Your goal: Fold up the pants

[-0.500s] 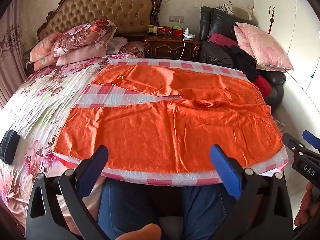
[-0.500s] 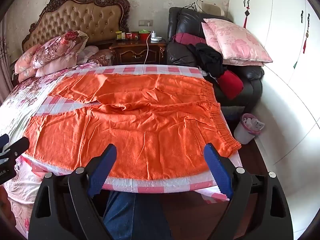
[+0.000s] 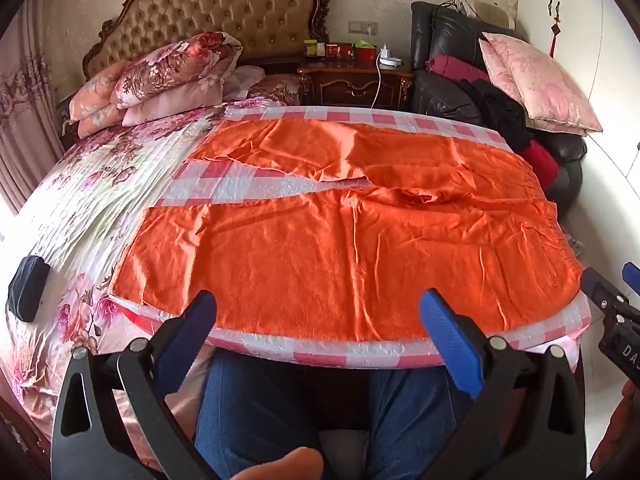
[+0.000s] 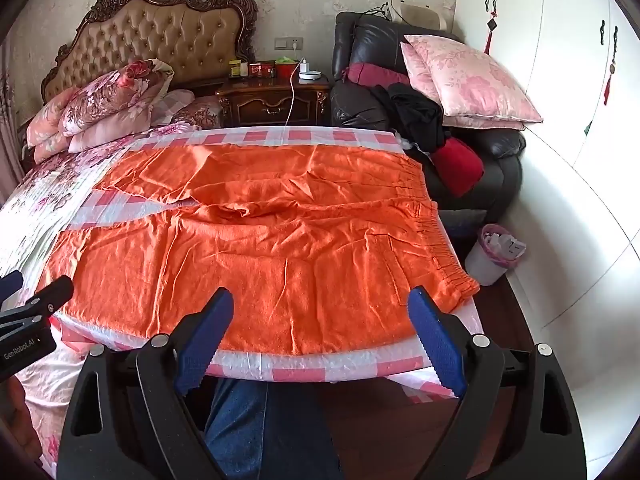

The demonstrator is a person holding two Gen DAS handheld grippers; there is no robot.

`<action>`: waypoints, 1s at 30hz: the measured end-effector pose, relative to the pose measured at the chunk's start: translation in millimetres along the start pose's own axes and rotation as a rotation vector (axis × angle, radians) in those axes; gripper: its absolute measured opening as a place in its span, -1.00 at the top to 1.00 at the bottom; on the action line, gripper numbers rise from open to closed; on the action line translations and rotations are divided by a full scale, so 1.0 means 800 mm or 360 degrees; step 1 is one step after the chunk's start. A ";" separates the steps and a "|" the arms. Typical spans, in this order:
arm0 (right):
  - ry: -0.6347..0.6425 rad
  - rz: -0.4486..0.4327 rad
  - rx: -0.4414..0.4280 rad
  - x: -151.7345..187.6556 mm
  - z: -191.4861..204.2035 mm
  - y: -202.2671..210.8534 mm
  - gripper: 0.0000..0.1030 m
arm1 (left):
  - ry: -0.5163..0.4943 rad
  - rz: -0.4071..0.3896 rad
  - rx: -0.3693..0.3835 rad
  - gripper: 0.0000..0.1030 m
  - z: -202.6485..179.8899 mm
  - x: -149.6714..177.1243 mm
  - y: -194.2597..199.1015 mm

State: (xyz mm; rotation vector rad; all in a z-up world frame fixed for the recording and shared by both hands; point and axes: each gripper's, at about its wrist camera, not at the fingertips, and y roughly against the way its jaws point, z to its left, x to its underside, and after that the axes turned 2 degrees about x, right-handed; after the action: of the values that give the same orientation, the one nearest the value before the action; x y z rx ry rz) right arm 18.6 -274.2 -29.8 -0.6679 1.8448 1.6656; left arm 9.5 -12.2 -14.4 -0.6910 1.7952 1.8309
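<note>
While both hand-held grippers, left (image 3: 316, 340) and right (image 4: 320, 336), hover open and empty, the orange pants (image 4: 260, 248) could bunch if only 1 layer gets pinched.

black tongs (image 3: 316, 332), blue pads (image 3: 448, 340); blue jeans (image 3: 256, 412)

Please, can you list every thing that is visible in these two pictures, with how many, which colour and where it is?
pants: 1, orange, spread flat on checked cloth
checked cloth: 1, pink and white, under pants
bed cover: 1, floral, left
pillows: several, pink floral, by headboard
headboard: 1, tan
nightstand: 1, dark wood
armchair: 1, black
cushions: 2, pink, on armchair
bin: 1, white, on floor
left gripper: 1, black and blue, open
right gripper: 1, black and blue, open
</note>
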 end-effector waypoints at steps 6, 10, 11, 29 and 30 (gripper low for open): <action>-0.0009 -0.0014 0.0007 0.000 -0.003 0.003 -0.67 | 0.0005 -0.0033 0.0014 -0.97 0.001 -0.001 0.006; -0.0004 -0.0028 0.0008 -0.001 -0.002 0.007 -0.67 | 0.0023 -0.0048 0.0021 -0.97 0.004 -0.001 0.010; -0.0003 -0.0030 0.0008 -0.001 -0.002 0.007 -0.67 | 0.0026 -0.0051 0.0020 -0.97 0.003 -0.001 0.011; -0.0016 -0.0043 0.0011 -0.003 -0.005 0.011 -0.67 | 0.0026 -0.0052 0.0040 -0.97 0.000 -0.002 0.013; -0.0018 -0.0043 0.0011 -0.003 -0.005 0.011 -0.67 | 0.0025 -0.0054 0.0036 -0.97 0.000 -0.002 0.013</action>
State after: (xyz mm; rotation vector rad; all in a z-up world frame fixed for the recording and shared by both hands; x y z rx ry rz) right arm 14.1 -277.1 -21.7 -0.6765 1.8251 1.6416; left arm 4.0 -12.6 -5.5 -0.7252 1.8006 1.7851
